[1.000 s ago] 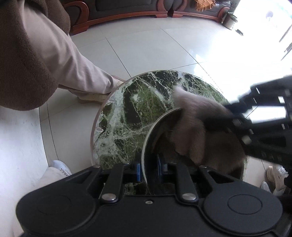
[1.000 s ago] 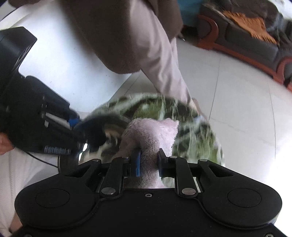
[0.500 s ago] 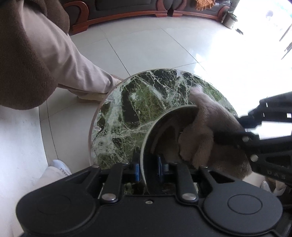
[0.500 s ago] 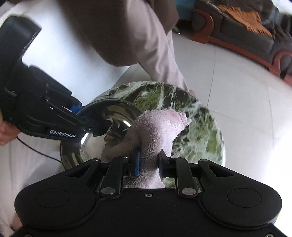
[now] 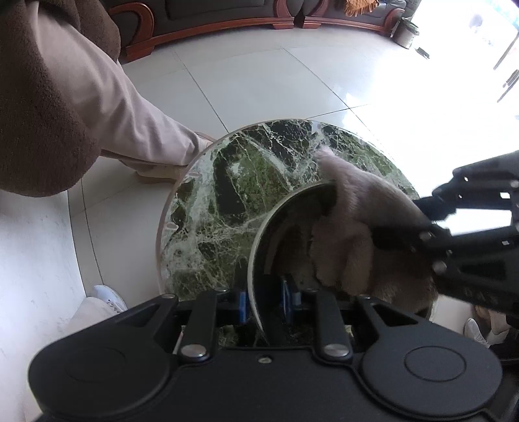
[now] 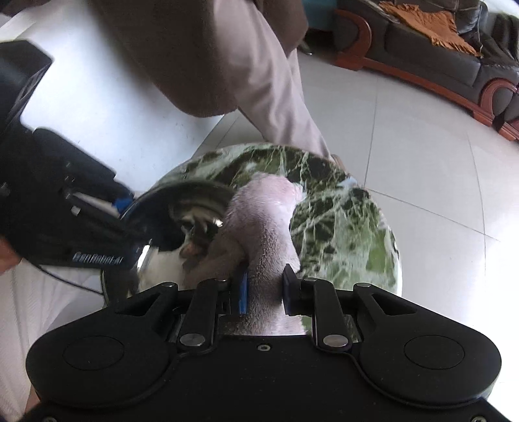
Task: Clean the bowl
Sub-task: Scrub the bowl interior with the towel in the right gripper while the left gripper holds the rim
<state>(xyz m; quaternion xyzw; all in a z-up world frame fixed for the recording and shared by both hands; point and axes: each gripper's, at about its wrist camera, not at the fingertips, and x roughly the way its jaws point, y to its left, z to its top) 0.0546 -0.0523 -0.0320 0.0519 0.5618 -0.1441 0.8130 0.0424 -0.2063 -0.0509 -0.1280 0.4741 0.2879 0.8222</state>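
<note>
Shiny steel, that's the one bowl (image 5: 285, 233) here, and it sits tipped up on its edge over the near side of a round green marble table (image 5: 227, 201), the only table around. Two grippers are working it. The left gripper (image 5: 264, 303) has its two blue-padded fingers pinched on the bowl's rim, one pad outside the wall and one inside, so it's clamped on the bowl. The right gripper (image 6: 264, 292) has its jaws squeezed on one fluffy pinkish-grey cloth (image 6: 259, 227), which bunches up between the pads and pokes out past them. From the left wrist view the cloth (image 5: 353, 227) is stuffed into the bowl's hollow, with a corner sticking up over the far rim, and the bowl's mirror inside throws back a blurry copy of it. In the right wrist view the bowl (image 6: 181, 207) looks smeared. Past the table, a person's leg in pale trousers (image 5: 129, 117) stands just beside its far edge, under a brown fleece coat (image 5: 42, 107). Beyond that it's glossy white floor tiles (image 5: 259, 81), then one dark sofa with red wooden trim (image 6: 438, 55) and an orange throw (image 6: 425, 22) on it.
</note>
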